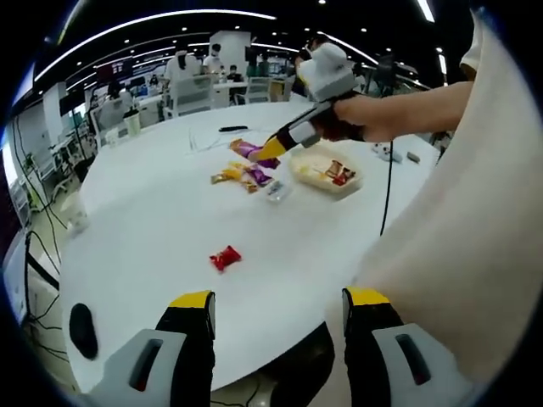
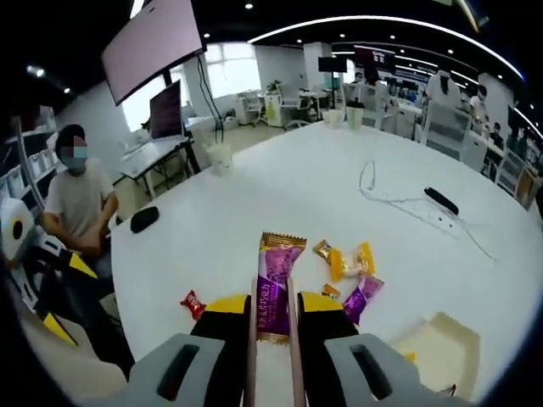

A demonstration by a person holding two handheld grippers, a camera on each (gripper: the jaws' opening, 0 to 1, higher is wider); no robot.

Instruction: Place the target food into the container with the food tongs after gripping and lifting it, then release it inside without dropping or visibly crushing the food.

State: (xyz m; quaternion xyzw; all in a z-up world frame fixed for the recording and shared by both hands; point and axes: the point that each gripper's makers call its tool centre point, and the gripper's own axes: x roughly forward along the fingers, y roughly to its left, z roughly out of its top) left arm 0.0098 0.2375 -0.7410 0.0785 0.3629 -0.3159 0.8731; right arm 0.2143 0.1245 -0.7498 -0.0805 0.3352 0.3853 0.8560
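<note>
In the right gripper view, my right gripper (image 2: 273,312) is shut on the two thin pale arms of the food tongs (image 2: 252,348). The tongs pinch a purple snack packet (image 2: 277,280), held above the white table (image 2: 280,186). The left gripper view shows the same right gripper (image 1: 270,151) in a person's hand, with the purple packet (image 1: 245,148) over a pile of snacks (image 1: 242,175) and beside the pale container (image 1: 325,174). In the right gripper view the container (image 2: 441,343) lies at the lower right. My left gripper (image 1: 277,312) stands open at the table's near edge, with nothing between its jaws.
A red candy (image 1: 225,257) lies alone near my left gripper, and appears as a red candy (image 2: 193,303) beside my right. Yellow and purple snacks (image 2: 352,261), a cable (image 2: 399,199), a remote (image 2: 441,200) and a black mouse (image 2: 144,219) are on the table. A person (image 2: 76,199) sits at the left.
</note>
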